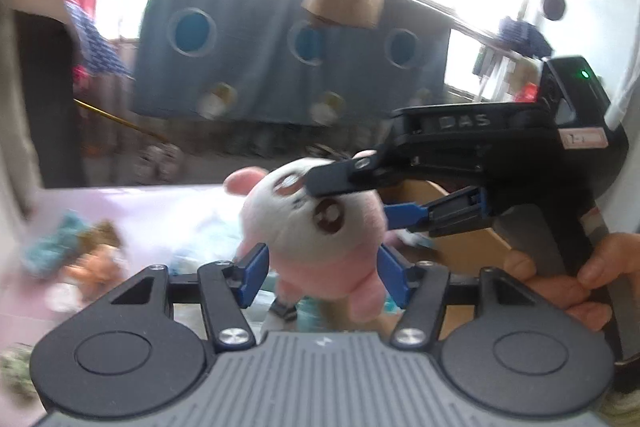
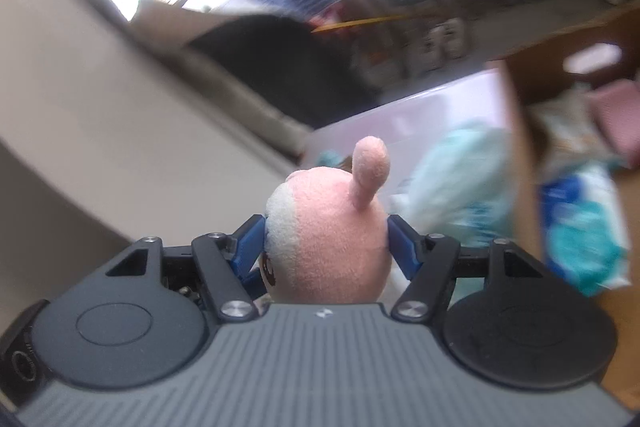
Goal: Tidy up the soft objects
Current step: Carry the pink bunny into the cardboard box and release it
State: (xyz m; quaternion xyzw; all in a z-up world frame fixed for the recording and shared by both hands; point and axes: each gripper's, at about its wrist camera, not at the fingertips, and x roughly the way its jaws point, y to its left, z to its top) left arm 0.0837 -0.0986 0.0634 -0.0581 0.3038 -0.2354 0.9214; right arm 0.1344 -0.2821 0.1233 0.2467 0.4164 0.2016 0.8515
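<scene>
Background smeared by blur, toy's feet cut off. Pink-and-white plush toy [image 1: 316,227] clamped at head by right gripper [image 2: 326,247], body between left gripper [image 1: 324,275] jaws; cardboard box [image 1: 472,239] at three o'clock.

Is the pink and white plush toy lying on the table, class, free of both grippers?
No: in the left wrist view the plush toy hangs above the table, its head clamped in the right gripper and its body between the left gripper fingers.

A pale pink surface [image 1: 132,203] carries blurred soft toys [image 1: 80,247] and a cardboard box [image 2: 520,147].
</scene>
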